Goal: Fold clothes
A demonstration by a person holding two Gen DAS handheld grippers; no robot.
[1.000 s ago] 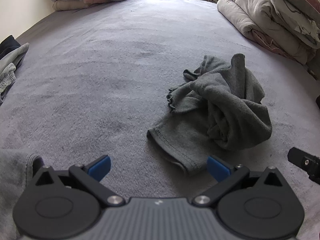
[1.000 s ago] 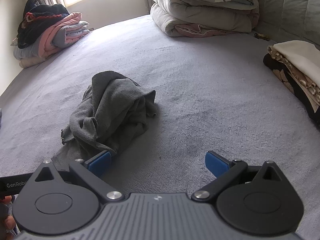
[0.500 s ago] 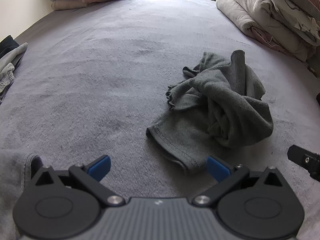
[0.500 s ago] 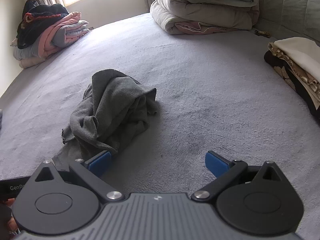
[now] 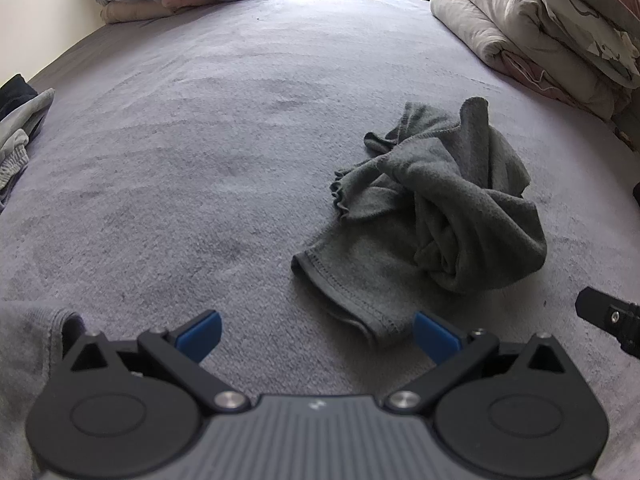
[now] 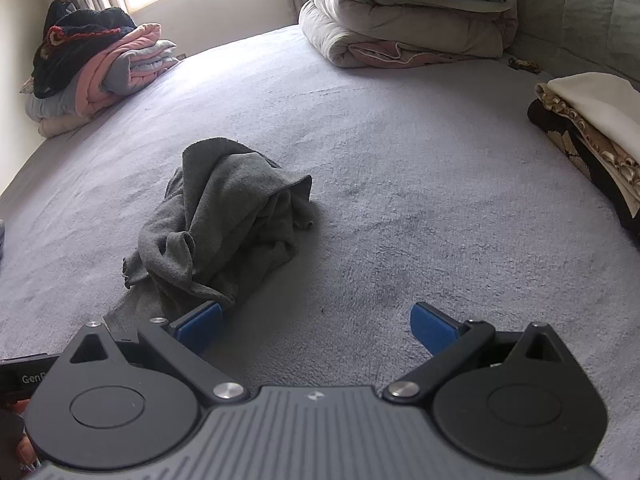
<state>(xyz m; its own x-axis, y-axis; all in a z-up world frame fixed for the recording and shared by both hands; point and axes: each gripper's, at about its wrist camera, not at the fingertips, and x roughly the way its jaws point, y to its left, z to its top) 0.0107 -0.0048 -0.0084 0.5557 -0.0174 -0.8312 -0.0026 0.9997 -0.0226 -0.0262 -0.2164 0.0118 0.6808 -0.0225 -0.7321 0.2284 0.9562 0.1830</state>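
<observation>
A crumpled dark grey garment (image 5: pixel 432 220) lies in a heap on the grey bed cover (image 5: pixel 200 152); its hemmed end points toward the left wrist camera. My left gripper (image 5: pixel 316 334) is open, and its right blue pad (image 5: pixel 432 336) sits just at the hem. In the right wrist view the same garment (image 6: pixel 224 224) lies ahead and to the left. My right gripper (image 6: pixel 316 326) is open and empty, its left pad (image 6: pixel 198 326) close to the garment's near edge. A black part of the other tool (image 5: pixel 612 320) shows at the right edge.
Folded quilts (image 6: pixel 400 28) are stacked at the far right of the bed, a pile of pink and grey clothes (image 6: pixel 92 68) at the far left corner. Cream and brown folded fabric (image 6: pixel 592 128) lies on the right. More clothes (image 5: pixel 20 120) lie on the left edge.
Both cameras have eased slightly nearer to the garment. The garment has kept its shape and both grippers stay open.
</observation>
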